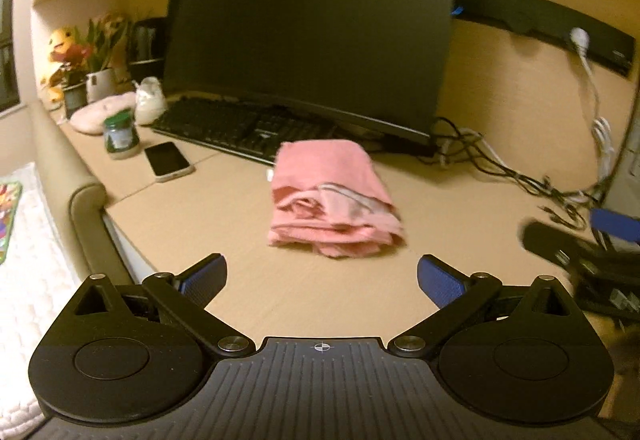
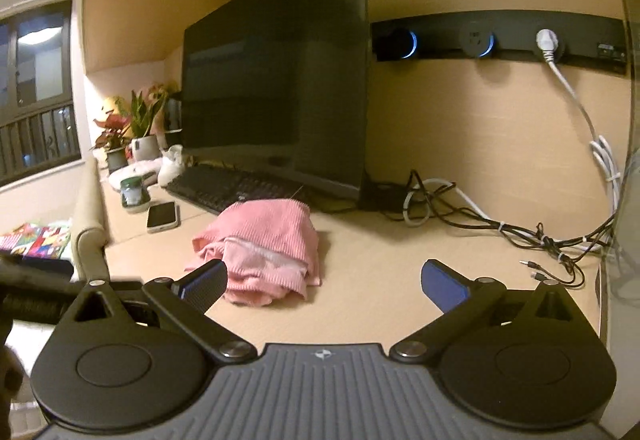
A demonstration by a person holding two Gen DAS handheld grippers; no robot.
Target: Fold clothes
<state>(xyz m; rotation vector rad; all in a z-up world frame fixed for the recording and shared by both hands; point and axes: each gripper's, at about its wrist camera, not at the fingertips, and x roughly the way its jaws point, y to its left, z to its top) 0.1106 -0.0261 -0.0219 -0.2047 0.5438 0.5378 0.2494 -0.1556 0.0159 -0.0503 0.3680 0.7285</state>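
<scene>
Plainly the folding looks all but finished: the pink garment (image 1: 334, 196) lies as a compact, layered bundle on the table (image 1: 224, 224), ahead of both pairs of tongs and touched by neither. The left tongs (image 1: 322, 282) hang with their jaws spread wide and nothing between the blue pads, the bundle sitting a little beyond them and roughly centred. The right tongs (image 2: 324, 284) are likewise wide open and empty; from them the garment (image 2: 264, 252) lies ahead and off toward their left finger, whose pad only overlaps it in the view, as far as I can tell, without pressing on it. Beyond the bundle, farther from the tongs, stand a dark monitor (image 1: 312, 24) and a keyboard (image 1: 236, 128), with a phone (image 1: 168, 160) and a small jar (image 1: 120, 136) ahead and to the left, and a tangle of cables (image 2: 500, 228) ahead and to the right. I would judge the step in hand to be the release after the last fold. The front edge of the bundle looks rumpled, with loose layers showing, so the next move may call for a light tidying press or a tuck of those edges, or else simply drawing both tongs clear without snagging the cloth.
</scene>
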